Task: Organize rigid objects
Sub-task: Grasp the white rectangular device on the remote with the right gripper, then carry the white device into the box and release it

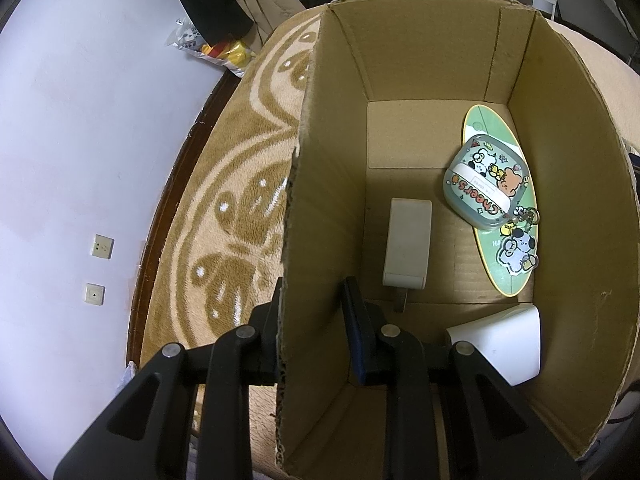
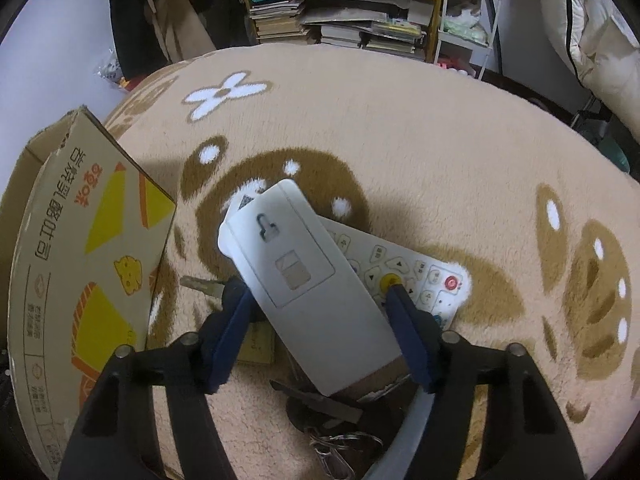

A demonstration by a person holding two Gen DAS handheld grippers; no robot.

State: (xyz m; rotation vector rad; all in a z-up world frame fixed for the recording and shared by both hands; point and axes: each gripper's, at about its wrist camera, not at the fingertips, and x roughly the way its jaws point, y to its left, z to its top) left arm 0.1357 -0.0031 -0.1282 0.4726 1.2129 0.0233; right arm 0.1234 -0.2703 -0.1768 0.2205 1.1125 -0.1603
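Okay, your left gripper (image 1: 310, 320) straddles the cardboard box (image 1: 568, 200) wall w/ jaws apart, probably steadying it; can't tell if it's clamped. R gripper (image 2: 318, 328) is wide, fingers flanking the white remote (image 2: 308, 280), barely touching it. Box sits at 9 o'clock of that remote, ready for drop-in.

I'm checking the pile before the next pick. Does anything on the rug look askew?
Yes. A white remote lies face down, battery cover up, crossed over a button-side-up remote, between the right gripper's open fingers. Keys lie partly underneath.
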